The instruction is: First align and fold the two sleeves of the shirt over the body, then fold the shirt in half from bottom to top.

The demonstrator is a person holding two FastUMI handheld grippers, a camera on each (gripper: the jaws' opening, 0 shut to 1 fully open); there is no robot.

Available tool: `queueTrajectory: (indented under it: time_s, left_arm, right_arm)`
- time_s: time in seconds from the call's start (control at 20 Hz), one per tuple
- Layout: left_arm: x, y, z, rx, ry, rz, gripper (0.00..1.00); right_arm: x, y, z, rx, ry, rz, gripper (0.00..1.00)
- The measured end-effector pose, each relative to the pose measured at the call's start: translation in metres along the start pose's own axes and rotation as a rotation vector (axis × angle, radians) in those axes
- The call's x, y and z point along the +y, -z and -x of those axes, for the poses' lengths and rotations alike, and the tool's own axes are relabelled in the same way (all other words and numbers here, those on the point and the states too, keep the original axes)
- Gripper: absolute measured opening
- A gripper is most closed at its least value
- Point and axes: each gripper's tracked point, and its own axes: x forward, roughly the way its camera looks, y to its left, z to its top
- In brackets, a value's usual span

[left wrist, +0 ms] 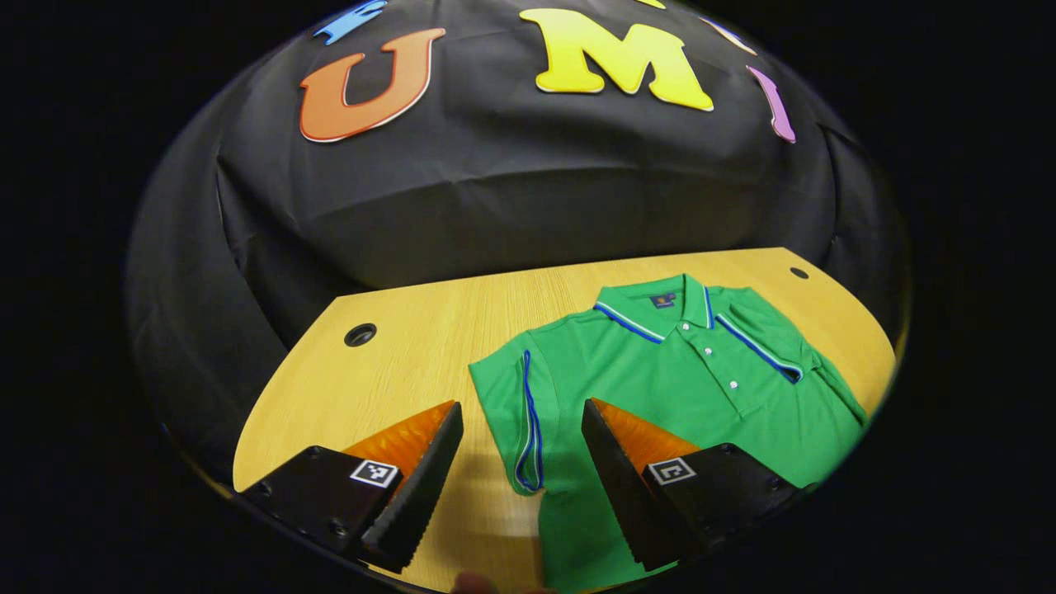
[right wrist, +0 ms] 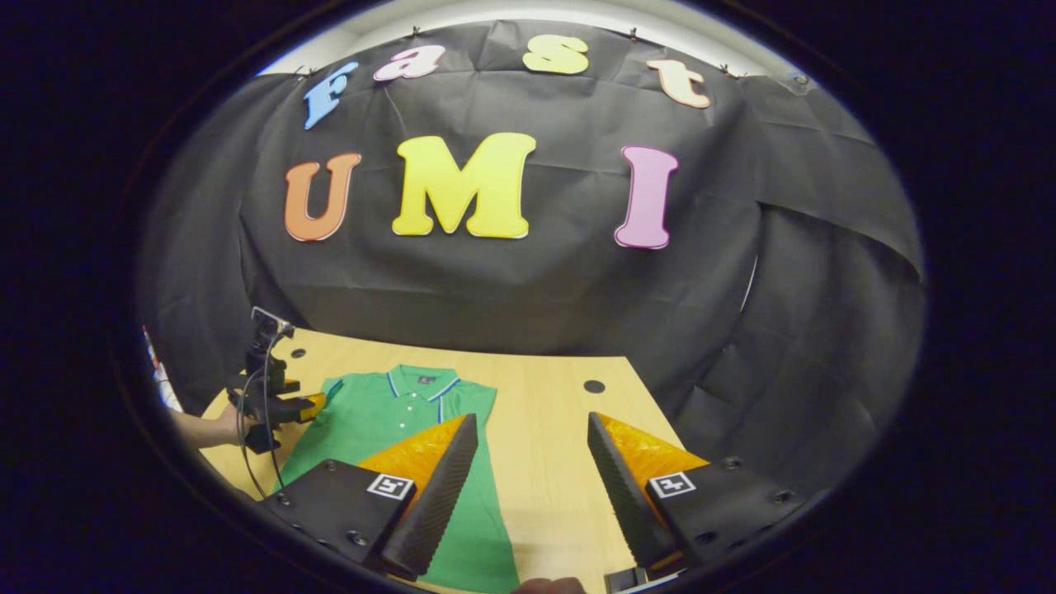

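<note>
I noted a light wooden tabletop with fine straight grain [left wrist: 396, 363], rounded at its corners. Two small round black cable holes were set in it, one near the far left corner [left wrist: 360, 334] and one near the far right corner [left wrist: 799, 272]. Behind the table hung a creased black cloth wall [right wrist: 528, 280], with a pale strip of ceiling [right wrist: 577, 12] above it.

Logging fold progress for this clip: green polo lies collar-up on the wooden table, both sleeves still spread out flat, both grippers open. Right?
Not quite. In the left gripper view one sleeve already lies folded over the polo; the other sleeve is still out. Left gripper and right gripper are open.
</note>
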Motion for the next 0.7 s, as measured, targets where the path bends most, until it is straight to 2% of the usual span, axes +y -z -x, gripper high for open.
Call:
queueTrajectory:
  time_s: [0.05, 0.45, 0.5, 0.6, 0.65, 0.7]
  left_arm:
    - [0.002, 0.002, -0.004, 0.005, -0.011, -0.012, 0.93]
    - [0.011, 0.023, -0.024, 0.071, -0.029, -0.073, 0.92]
    - [0.014, 0.023, -0.024, 0.074, -0.031, -0.077, 0.91]
    - [0.014, 0.028, -0.026, 0.092, -0.030, -0.081, 0.85]
    - [0.014, 0.032, -0.027, 0.101, -0.030, -0.081, 0.78]
    - [0.015, 0.034, -0.027, 0.108, -0.026, -0.080, 0.79]
  right_arm:
    - [-0.002, 0.002, -0.001, 0.004, 0.003, -0.004, 0.88]
    - [-0.007, 0.015, -0.013, 0.041, 0.011, -0.044, 0.88]
    - [-0.007, 0.014, -0.013, 0.042, 0.007, -0.040, 0.85]
    - [-0.004, 0.015, -0.015, 0.042, 0.001, -0.036, 0.88]
    - [-0.003, 0.015, -0.016, 0.041, -0.001, -0.038, 0.85]
    - [-0.003, 0.017, -0.016, 0.045, -0.003, -0.042, 0.88]
